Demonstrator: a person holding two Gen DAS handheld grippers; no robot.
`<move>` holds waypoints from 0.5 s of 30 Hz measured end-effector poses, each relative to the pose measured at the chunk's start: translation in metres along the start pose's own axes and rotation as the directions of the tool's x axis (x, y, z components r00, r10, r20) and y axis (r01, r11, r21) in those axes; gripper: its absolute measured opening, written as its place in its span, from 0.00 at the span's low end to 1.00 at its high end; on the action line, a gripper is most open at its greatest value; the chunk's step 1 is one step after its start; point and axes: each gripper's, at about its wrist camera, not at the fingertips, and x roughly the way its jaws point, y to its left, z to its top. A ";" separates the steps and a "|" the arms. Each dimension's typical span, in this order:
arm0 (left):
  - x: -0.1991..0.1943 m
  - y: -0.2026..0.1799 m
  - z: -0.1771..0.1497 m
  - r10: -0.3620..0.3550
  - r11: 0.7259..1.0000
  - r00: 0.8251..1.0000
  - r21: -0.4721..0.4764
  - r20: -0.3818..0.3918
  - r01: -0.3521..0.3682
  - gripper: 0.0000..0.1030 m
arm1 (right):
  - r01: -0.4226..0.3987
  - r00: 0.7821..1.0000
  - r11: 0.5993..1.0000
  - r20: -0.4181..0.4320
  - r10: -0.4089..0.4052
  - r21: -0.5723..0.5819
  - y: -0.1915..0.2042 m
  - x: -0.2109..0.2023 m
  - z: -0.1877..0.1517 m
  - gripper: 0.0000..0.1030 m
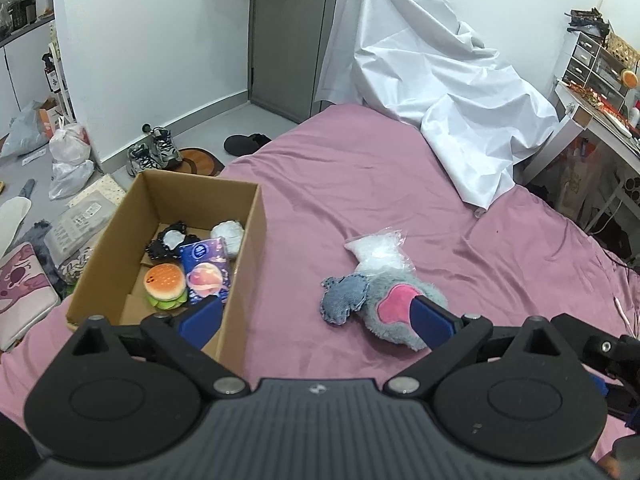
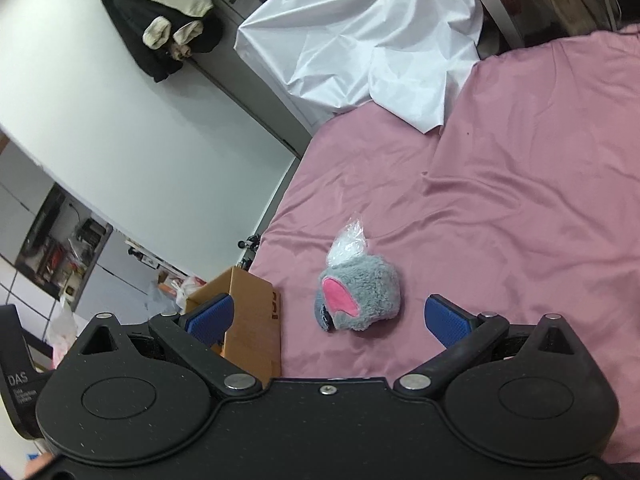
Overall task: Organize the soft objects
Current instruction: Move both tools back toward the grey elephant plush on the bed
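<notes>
Only the left wrist view looks down into the open brown cardboard box (image 1: 168,236) at the lower left of the frame, on the pink bedsheet (image 1: 360,184); it holds a squishy burger toy (image 1: 166,286), a blue printed tissue pack (image 1: 208,270), a white wrapped ball (image 1: 228,236) and a black lacy piece (image 1: 168,242). That view also shows a denim patch (image 1: 344,298) touching the grey fluffy plush with a pink ear (image 1: 396,304), and a clear plastic bag of white filling (image 1: 378,250) just behind it, right of centre. From the right wrist view the box (image 2: 252,320) shows only its outer corner at lower left, with the plush (image 2: 360,296) at centre and a crumpled white sheet (image 2: 368,48) at the top. Both tongs are spread wide and hold nothing: the left gripper (image 1: 316,316) hovers level between box and plush, the right gripper (image 2: 328,320) tilted, facing the plush
</notes>
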 end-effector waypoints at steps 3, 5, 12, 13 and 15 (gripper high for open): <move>0.007 -0.003 0.002 -0.009 1.000 1.000 -0.005 0.002 0.009 0.97 | -0.005 1.000 0.999 0.011 0.004 0.033 -0.006 0.005 0.003 0.99; 0.012 -0.006 0.002 -0.017 1.000 1.000 -0.011 0.002 0.017 0.93 | -0.005 1.000 0.998 0.019 0.004 0.059 -0.012 0.008 0.005 0.99; 0.039 -0.022 0.008 -0.050 0.999 0.999 -0.009 -0.019 0.049 0.77 | 0.020 1.000 0.993 0.007 -0.021 0.114 -0.026 0.031 0.013 0.85; 0.044 -0.023 0.009 -0.057 0.998 0.998 -0.016 -0.028 0.056 0.74 | 0.028 1.000 0.992 0.002 -0.028 0.123 -0.028 0.036 0.014 0.84; 0.055 -0.026 0.012 -0.069 0.997 0.997 -0.031 -0.044 0.068 0.68 | 0.036 0.999 0.990 -0.011 -0.035 0.137 -0.031 0.043 0.016 0.83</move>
